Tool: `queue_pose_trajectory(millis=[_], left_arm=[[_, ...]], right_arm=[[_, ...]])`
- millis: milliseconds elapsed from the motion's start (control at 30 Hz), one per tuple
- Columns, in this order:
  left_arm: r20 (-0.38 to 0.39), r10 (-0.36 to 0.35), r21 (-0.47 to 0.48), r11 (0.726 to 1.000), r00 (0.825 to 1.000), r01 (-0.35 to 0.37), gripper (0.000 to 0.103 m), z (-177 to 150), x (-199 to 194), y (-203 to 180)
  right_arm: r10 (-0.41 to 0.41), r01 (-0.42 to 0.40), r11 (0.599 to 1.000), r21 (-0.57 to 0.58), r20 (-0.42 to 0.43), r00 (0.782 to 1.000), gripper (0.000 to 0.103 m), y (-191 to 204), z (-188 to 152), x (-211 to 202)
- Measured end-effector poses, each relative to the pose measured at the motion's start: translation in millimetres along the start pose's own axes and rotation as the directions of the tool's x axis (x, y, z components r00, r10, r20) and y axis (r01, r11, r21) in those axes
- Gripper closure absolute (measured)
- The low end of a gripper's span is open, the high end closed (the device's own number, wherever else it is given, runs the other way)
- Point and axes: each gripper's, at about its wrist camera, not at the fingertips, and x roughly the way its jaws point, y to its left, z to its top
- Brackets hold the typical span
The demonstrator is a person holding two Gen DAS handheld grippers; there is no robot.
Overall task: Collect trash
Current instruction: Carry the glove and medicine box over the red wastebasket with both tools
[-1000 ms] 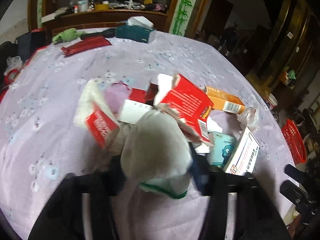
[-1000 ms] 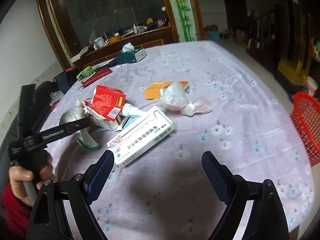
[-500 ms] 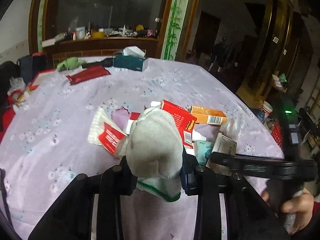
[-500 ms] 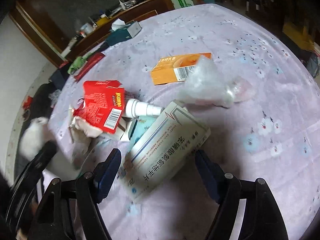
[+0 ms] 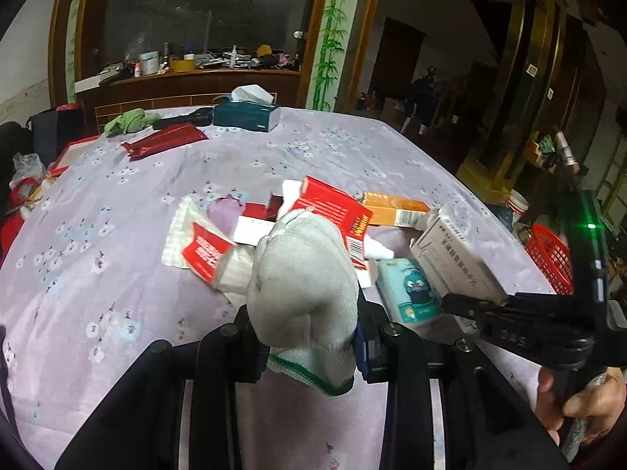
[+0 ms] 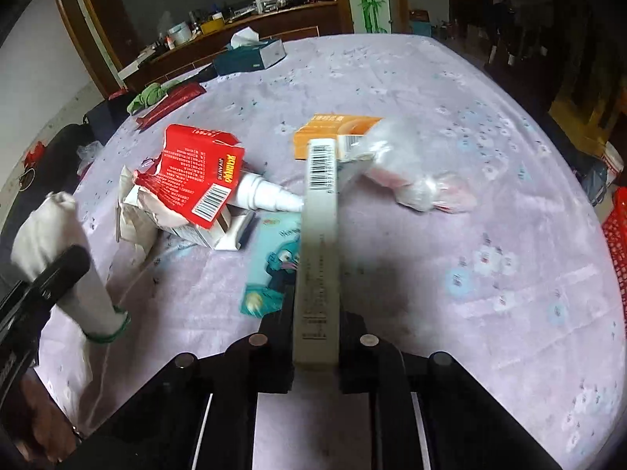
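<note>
The left gripper (image 5: 309, 337) is clamped on a grey knit glove (image 5: 305, 278) with a green cuff, held above the lilac flowered tablecloth (image 5: 117, 243) at the near edge. The right gripper (image 6: 315, 346) is closed tight on a long white medicine box (image 6: 319, 243), which stands on its narrow side with the barcode end pointing away toward 12 o'clock.

Seen from the right wrist, the rest of the trash sits in a loose heap. A torn red carton (image 6: 196, 172) lies at 10 o'clock, a white nozzle bottle (image 6: 266, 196) poking out from under it. A teal cartoon packet (image 6: 274, 262) lies flat just left of the held box. An orange box (image 6: 333, 129) sits at 12 o'clock, touching a crumpled clear plastic bag (image 6: 415, 172) toward 1 o'clock.

From 2 to 5 o'clock the cloth runs bare to the table's right edge, where a red basket (image 6: 617, 250) shows beyond the rim. A tissue box (image 6: 250, 55) sits near the far edge at 11 o'clock.
</note>
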Motion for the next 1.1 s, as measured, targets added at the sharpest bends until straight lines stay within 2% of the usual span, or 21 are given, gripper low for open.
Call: queue_pose_trajectory(millis=[133,333,633,800,1100], left_arm=[[-0.01,-0.007,0.025,1.0,1.0,0.007,0.071,-2,3,-14],[-0.032,-0.011,0.062,0.998,0.999,0.013,0.071,-9,8,-34],[-0.046,0.005,0.102,0.995,0.999,0.0,0.071,-14,14,-49],[-0.047,0.018,0.124,0.992,0.999,-0.012,0.071,-14,17,-57],[-0.038,0.024,0.167,0.986,0.999,-0.017,0.071,-12,19,-77]], right_arm=[[0.003,-0.002,1.0,-0.016,0.038,0.999,0.088,-7,-8,-13],[0.011,-0.011,0.999,-0.032,0.004,1.0,0.088,-16,-16,-11],[0.02,-0.02,0.999,-0.046,0.015,1.0,0.084,-18,-21,-15],[0.063,-0.063,0.998,-0.008,0.01,0.998,0.089,-28,-26,-14],[0.124,-0.125,0.992,0.007,0.096,0.988,0.089,-39,-32,-47]])
